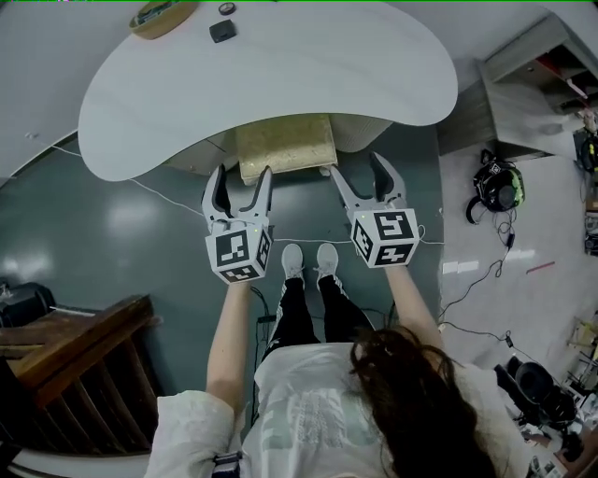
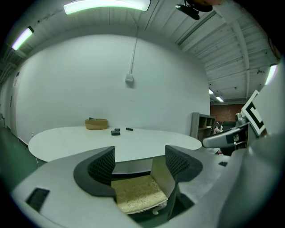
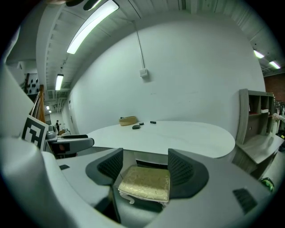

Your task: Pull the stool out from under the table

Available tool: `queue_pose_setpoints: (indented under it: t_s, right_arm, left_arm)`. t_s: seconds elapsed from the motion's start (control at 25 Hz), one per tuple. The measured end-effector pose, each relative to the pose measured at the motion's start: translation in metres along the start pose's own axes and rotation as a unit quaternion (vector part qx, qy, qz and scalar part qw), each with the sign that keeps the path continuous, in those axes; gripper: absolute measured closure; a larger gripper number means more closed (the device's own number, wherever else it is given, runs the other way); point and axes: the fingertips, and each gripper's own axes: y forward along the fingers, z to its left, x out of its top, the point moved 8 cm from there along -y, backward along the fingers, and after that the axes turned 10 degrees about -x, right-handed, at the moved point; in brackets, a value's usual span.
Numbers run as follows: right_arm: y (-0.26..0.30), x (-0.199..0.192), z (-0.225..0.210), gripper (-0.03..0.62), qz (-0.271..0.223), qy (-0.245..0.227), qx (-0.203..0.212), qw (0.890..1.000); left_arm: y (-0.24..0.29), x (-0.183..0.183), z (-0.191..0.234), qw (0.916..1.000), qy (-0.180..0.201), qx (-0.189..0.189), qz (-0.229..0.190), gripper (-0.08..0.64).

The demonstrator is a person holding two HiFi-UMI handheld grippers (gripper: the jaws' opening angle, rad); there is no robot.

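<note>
The square stool with a gold patterned cushion [image 1: 285, 147] is sitting half tucked under the white curved table's [image 1: 280, 65] near edge, with dark floor [image 1: 121, 215] lying open before it. The left gripper [image 1: 241, 185] and right gripper [image 1: 359, 177] are hovering near its front corners, jaws spread wide and gripping nothing.

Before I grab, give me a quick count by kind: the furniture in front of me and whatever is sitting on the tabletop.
table: 1
stool: 1
basket: 1
small dark items: 3
Total: 6
</note>
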Motion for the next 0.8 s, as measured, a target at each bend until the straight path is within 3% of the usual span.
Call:
queue_pose_setpoints:
  t_s: [0.44, 0.8]
  right_arm:
    - [0.117, -0.111, -0.031, 0.282, 0.042, -0.011, -0.023, 0.999]
    - [0.206, -0.252, -0.038, 0.282, 0.079, -0.036, -0.028, 0.996]
  left_arm:
    - [0.082, -0.141, 0.038, 0.9981, -0.015, 0.032, 0.050, 0.232]
    - [0.117, -0.300, 0.087, 0.9920, -0.023, 0.055, 0.111, 0.219]
